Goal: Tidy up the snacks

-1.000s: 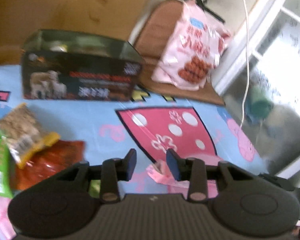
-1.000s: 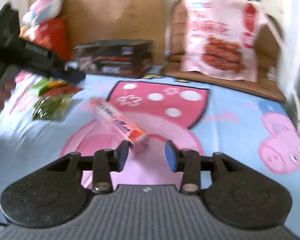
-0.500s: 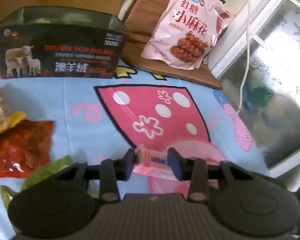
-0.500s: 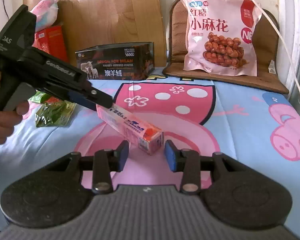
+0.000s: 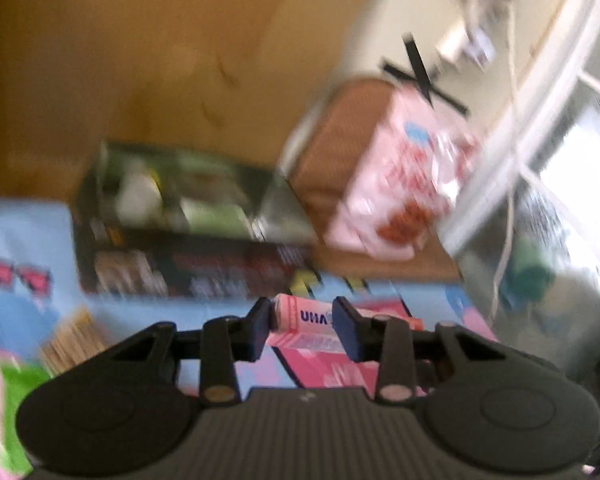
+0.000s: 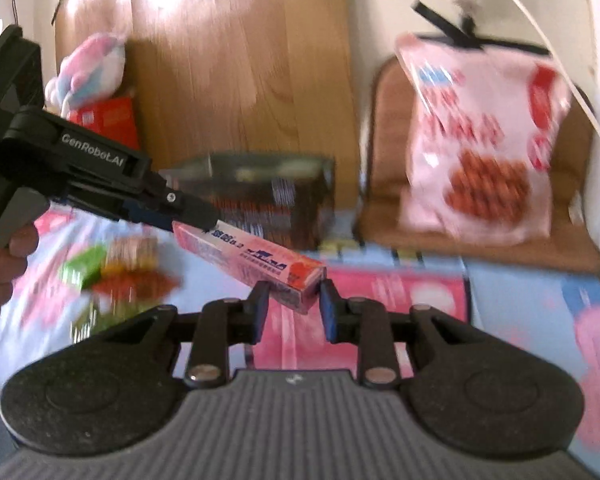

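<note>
Long pink box (image 6: 252, 264) held clear of the cartoon sheet (image 6: 520, 292) — left gripper (image 5: 302, 326) pinching one end, right gripper (image 6: 292, 306) clamped on the other after closing in. Behind, near the wall — dark carton (image 6: 268, 196), big pink bag (image 6: 484, 140).

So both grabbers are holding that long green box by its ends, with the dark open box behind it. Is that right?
Not quite: the long box is pink, not green, as the right wrist view shows. The rest holds: the left gripper grips one end, the right gripper has the other end between its fingers, and the dark open box stands behind.
</note>
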Action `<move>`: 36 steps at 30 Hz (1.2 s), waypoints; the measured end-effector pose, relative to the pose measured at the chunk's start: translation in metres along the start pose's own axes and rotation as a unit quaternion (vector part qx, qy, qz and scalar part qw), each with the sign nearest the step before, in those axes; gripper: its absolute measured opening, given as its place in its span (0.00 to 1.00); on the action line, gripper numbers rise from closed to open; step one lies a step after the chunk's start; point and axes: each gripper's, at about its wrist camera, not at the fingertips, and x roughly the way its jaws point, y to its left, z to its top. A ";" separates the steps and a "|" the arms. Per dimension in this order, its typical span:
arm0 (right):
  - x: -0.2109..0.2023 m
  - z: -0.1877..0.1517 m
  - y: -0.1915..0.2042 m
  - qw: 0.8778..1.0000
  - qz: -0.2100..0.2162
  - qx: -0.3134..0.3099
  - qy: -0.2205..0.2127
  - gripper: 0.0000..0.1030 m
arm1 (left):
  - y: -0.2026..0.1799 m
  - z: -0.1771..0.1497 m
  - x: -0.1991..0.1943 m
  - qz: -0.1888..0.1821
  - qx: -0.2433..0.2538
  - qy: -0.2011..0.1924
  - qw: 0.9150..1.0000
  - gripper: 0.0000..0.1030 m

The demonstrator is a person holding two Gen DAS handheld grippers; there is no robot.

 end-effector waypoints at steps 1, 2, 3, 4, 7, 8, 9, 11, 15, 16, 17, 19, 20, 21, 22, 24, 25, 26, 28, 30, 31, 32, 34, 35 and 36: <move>0.011 0.010 0.000 1.000 0.002 -0.003 -0.006 0.29 | 0.005 0.010 0.000 0.006 -0.001 -0.009 1.000 0.32; 0.022 0.021 -0.001 1.000 0.005 -0.004 -0.010 0.29 | 0.011 0.019 0.001 0.013 -0.004 -0.016 1.000 0.32; 0.033 0.030 -0.001 1.000 0.009 -0.003 -0.011 0.29 | 0.017 0.028 0.002 0.021 -0.008 -0.024 0.999 0.32; 0.046 0.038 -0.003 1.000 0.014 -0.001 -0.011 0.29 | 0.025 0.037 0.005 0.028 -0.012 -0.030 0.999 0.32; 0.085 0.059 -0.005 1.000 0.024 0.007 -0.001 0.29 | 0.046 0.055 0.016 0.039 -0.030 -0.038 0.998 0.32; 0.097 0.063 -0.005 1.000 0.026 0.010 0.004 0.29 | 0.052 0.060 0.020 0.042 -0.036 -0.039 0.998 0.32; 0.108 0.067 -0.005 1.000 0.026 0.011 0.009 0.29 | 0.059 0.062 0.024 0.045 -0.040 -0.039 0.997 0.32; 0.128 0.071 -0.003 1.000 0.024 0.005 0.018 0.29 | 0.071 0.066 0.034 0.055 -0.046 -0.037 0.997 0.32; 0.153 0.073 0.002 0.999 0.019 -0.005 0.036 0.39 | 0.083 0.065 0.047 0.070 -0.054 -0.023 0.996 0.34; 0.155 0.075 0.002 0.999 0.017 -0.003 0.034 0.40 | 0.085 0.063 0.045 0.072 -0.052 -0.024 0.996 0.34; 0.151 0.076 0.002 1.000 0.012 0.000 0.026 0.40 | 0.087 0.062 0.040 0.072 -0.052 -0.029 0.996 0.34; 0.138 0.077 -0.001 1.000 0.009 0.012 0.010 0.40 | 0.091 0.059 0.023 0.066 -0.054 -0.043 0.995 0.34; 0.132 0.077 -0.003 1.000 0.012 0.022 0.006 0.40 | 0.094 0.057 0.010 0.064 -0.057 -0.052 0.995 0.34; 0.124 0.075 -0.005 0.999 0.017 0.031 0.004 0.40 | 0.097 0.055 0.001 0.064 -0.058 -0.057 0.995 0.35; 0.114 0.071 -0.005 0.999 0.028 0.042 0.002 0.40 | 0.100 0.050 -0.011 0.068 -0.062 -0.061 0.994 0.35; 0.099 0.062 -0.001 0.996 0.063 0.054 0.010 0.40 | 0.107 0.039 -0.030 0.072 -0.072 -0.065 0.993 0.35; 0.095 0.056 0.002 0.994 0.085 0.061 0.021 0.40 | 0.110 0.029 -0.039 0.075 -0.080 -0.064 0.992 0.35; 0.094 0.051 0.006 0.991 0.109 0.068 0.036 0.40 | 0.114 0.022 -0.045 0.076 -0.089 -0.062 0.991 0.35; 0.094 0.038 0.019 0.984 0.142 0.083 0.066 0.40 | 0.122 0.001 -0.060 0.077 -0.106 -0.058 0.990 0.35; 0.094 0.026 0.033 0.980 0.161 0.087 0.082 0.40 | 0.127 -0.018 -0.071 0.084 -0.115 -0.055 0.988 0.35; 0.094 0.021 0.040 0.979 0.167 0.081 0.088 0.40 | 0.130 -0.027 -0.076 0.091 -0.118 -0.055 0.987 0.35; 0.094 0.018 0.047 0.978 0.170 0.074 0.094 0.40 | 0.135 -0.035 -0.079 0.098 -0.123 -0.052 0.986 0.35; 0.095 0.013 0.062 0.976 0.177 0.062 0.107 0.40 | 0.146 -0.047 -0.083 0.105 -0.146 -0.047 0.983 0.35; 0.095 0.012 0.068 0.977 0.176 0.056 0.111 0.41 | 0.152 -0.053 -0.085 0.108 -0.158 -0.046 0.980 0.35; 0.093 0.012 0.075 0.978 0.171 0.047 0.112 0.41 | 0.157 -0.057 -0.086 0.109 -0.167 -0.044 0.979 0.35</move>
